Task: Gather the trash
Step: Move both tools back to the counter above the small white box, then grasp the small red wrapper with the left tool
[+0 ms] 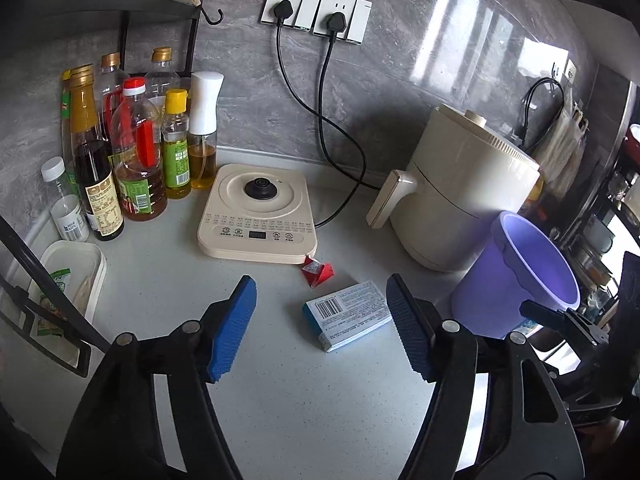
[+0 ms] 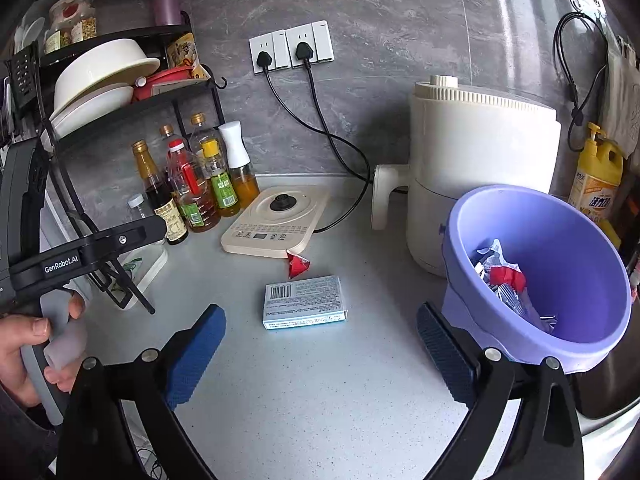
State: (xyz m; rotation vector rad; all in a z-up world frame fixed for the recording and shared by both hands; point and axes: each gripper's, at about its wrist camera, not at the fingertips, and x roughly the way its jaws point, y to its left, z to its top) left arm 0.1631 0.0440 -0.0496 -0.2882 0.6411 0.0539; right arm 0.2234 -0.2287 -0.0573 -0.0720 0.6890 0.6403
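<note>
Blue box on counter, between open left jaws.

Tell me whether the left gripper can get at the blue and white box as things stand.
Probably yes. The left gripper is open and empty, and the blue and white box lies flat on the counter just ahead, between its fingers' line, with nothing over it.

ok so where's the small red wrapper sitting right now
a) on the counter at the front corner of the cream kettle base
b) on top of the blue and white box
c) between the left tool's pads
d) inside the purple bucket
a: the small red wrapper lies on the counter against the front corner of the cream kettle base, just beyond the blue and white box, with neither tool touching it.
</note>
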